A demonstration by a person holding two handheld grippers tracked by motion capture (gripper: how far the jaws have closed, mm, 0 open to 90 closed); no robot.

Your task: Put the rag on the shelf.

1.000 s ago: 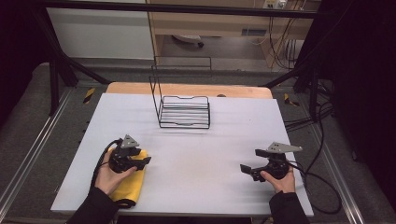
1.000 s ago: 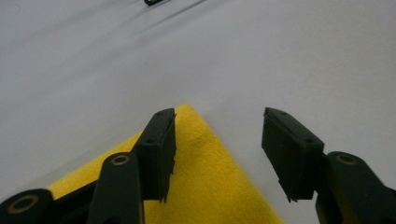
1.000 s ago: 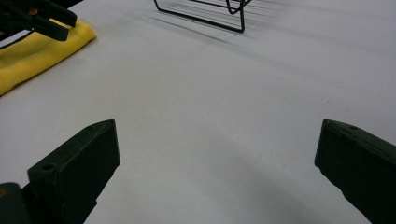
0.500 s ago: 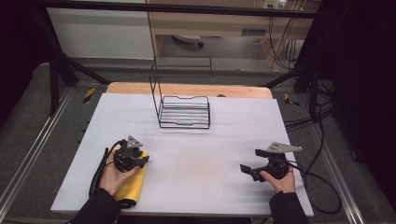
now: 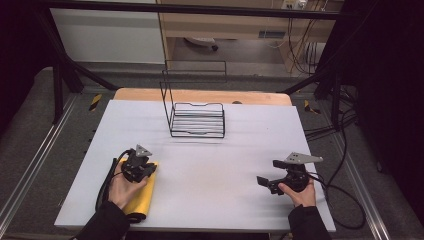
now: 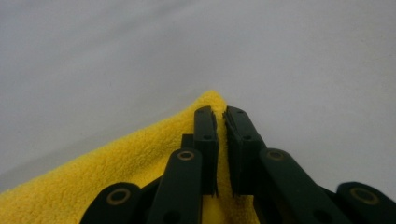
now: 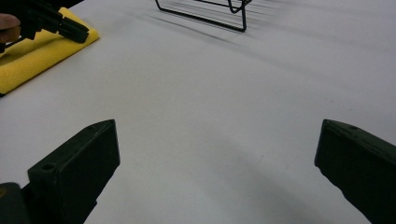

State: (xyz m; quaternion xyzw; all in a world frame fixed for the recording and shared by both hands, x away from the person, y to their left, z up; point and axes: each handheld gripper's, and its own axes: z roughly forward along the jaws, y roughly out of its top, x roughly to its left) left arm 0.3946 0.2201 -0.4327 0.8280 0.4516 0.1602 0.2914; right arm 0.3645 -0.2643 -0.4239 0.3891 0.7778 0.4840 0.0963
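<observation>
Yellow cloth [image 5: 141, 192] lies flat on the white table [image 5: 210, 210], well in front of the black wire rack [image 5: 196, 119] and toward the left side as seen from the high view. It is well apart from the rack, close to the near edge of the table, and the person's left hand [image 5: 120, 189] rests partly over it.

The left gripper [image 6: 220, 116] is down at the corner of the cloth that points toward the rack. In the left gripper view its two black jaws stand almost together, with only a thin slit between the pads, and a ridge of the yellow cloth rises into that slit at the corner. The jaws have just been closing, and the pads now pinch this corner of the cloth. In the high view the same gripper [image 5: 146, 169] sits over the far end of the cloth, with its cable trailing back beside the sleeve.

The right gripper [image 5: 263, 181] is well apart from the rack too, in front of it and toward the right side, held low over the bare table by the right hand [image 5: 300, 192]. It points toward the cloth side. In the right gripper view its jaws stand wide apart, one at each lower corner, with only the white table surface between them. In that same view the foot of the rack [image 7: 205, 11] appears at the top and the cloth [image 7: 35, 56] at the upper left.
</observation>
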